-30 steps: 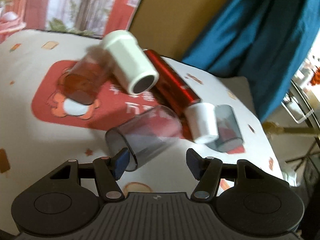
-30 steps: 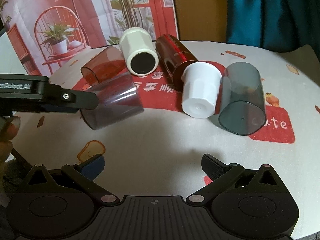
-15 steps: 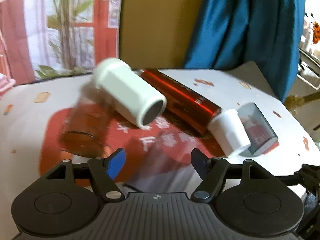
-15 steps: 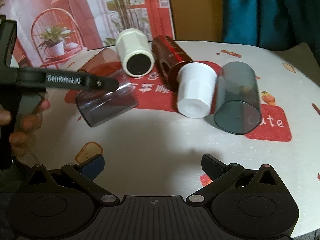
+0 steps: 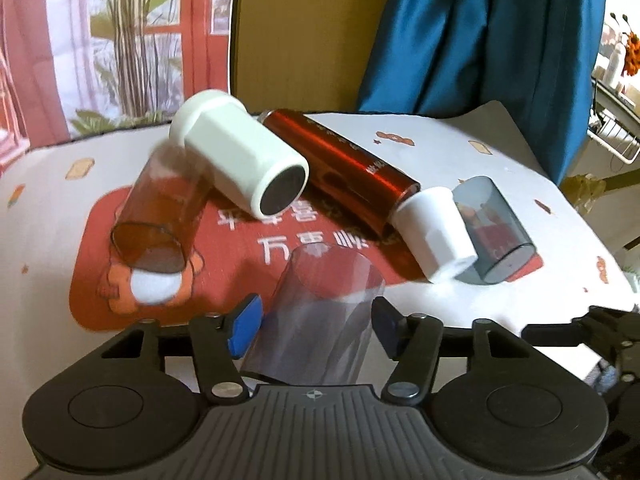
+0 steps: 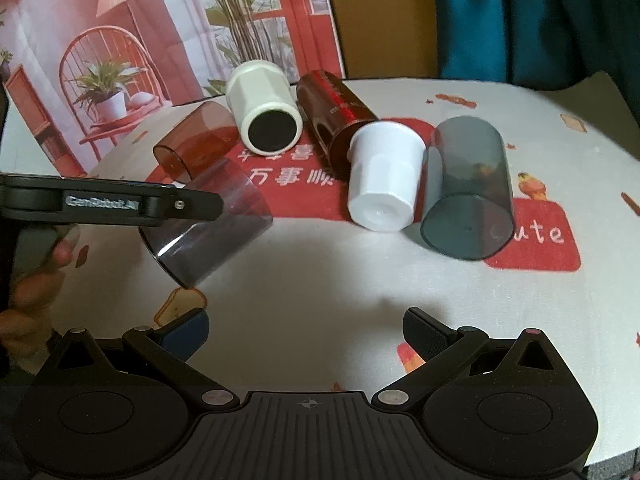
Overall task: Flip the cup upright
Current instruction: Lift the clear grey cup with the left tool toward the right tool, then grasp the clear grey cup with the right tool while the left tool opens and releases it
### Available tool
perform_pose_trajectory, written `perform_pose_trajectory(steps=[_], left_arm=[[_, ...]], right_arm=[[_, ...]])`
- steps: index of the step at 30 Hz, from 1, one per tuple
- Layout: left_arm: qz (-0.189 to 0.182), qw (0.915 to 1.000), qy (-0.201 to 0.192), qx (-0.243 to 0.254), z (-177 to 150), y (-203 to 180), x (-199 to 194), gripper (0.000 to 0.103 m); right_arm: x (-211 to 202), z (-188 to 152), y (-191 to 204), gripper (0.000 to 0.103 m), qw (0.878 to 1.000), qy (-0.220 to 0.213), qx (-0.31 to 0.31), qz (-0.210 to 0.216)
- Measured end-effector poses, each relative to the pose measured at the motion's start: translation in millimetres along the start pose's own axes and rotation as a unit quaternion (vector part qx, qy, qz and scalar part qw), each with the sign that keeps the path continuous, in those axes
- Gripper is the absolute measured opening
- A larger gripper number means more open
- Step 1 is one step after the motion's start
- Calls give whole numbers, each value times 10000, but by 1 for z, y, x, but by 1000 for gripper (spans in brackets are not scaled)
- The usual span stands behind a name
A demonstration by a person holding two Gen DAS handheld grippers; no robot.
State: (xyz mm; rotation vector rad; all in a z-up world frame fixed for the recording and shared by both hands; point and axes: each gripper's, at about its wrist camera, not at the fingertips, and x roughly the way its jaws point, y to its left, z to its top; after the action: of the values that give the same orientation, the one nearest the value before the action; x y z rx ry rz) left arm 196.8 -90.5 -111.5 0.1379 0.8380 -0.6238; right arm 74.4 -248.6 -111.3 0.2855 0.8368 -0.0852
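A clear grey-tinted cup (image 5: pixel 320 312) lies on its side between the fingers of my left gripper (image 5: pixel 316 326), whose jaws sit close against its sides. In the right wrist view the same cup (image 6: pixel 208 224) lies with its mouth toward the front left, the left gripper (image 6: pixel 120 206) over it. Whether the pads press it I cannot tell. My right gripper (image 6: pixel 308 330) is open and empty, low above the near table.
Other cups lie on their sides on the table (image 6: pixel 320 280): an amber one (image 6: pixel 196 140), a large white one (image 6: pixel 264 116), a red metallic one (image 6: pixel 336 116), a small white one (image 6: pixel 384 180), a dark grey one (image 6: pixel 468 188). A poster (image 6: pixel 160 40) stands behind.
My left gripper has swung round and moved onto the clear cup, which now lies between its fingers. The right gripper has barely moved.
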Motion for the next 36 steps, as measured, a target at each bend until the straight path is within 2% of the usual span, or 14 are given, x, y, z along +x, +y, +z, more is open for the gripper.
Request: perform_pose_trajectory(steps=[8, 9, 11, 13, 16, 18, 24, 32, 36], left_arm=[[-428, 9968, 175, -648, -2, -6, -10, 60], [-536, 9953, 227, -768, -3, -7, -10, 59], [-859, 9894, 442, -1084, -7, -10, -5, 46], [-1266, 9809, 615, -1345, -14, -14, 2, 47], [-1227, 9838, 528, -1198, -17, -27, 3, 49], [-1219, 9837, 540, -1204, -17, -29, 3, 49], [-1500, 9748, 475, -1579, -17, -13, 1, 47], [-1469, 9728, 355, -1757, -13, 3, -5, 47], [-1268, 9745, 211, -1838, -13, 15, -14, 47]], right_arm=[[-8, -5, -14, 103, 9993, -10, 361, 122], [-9, -5, -15, 103, 9991, -23, 412, 138], [-12, -5, -18, 103, 9986, -54, 501, 151], [-15, -5, -20, 102, 9984, -100, 536, 147], [-15, -2, -22, 99, 9986, -156, 481, 130], [-12, 2, -26, 99, 9979, -150, 565, 274], [0, 17, -29, 94, 9966, -80, 657, 489], [21, 35, -8, 69, 9940, 47, 469, 991], [27, 43, 4, 66, 9948, 61, 311, 969]])
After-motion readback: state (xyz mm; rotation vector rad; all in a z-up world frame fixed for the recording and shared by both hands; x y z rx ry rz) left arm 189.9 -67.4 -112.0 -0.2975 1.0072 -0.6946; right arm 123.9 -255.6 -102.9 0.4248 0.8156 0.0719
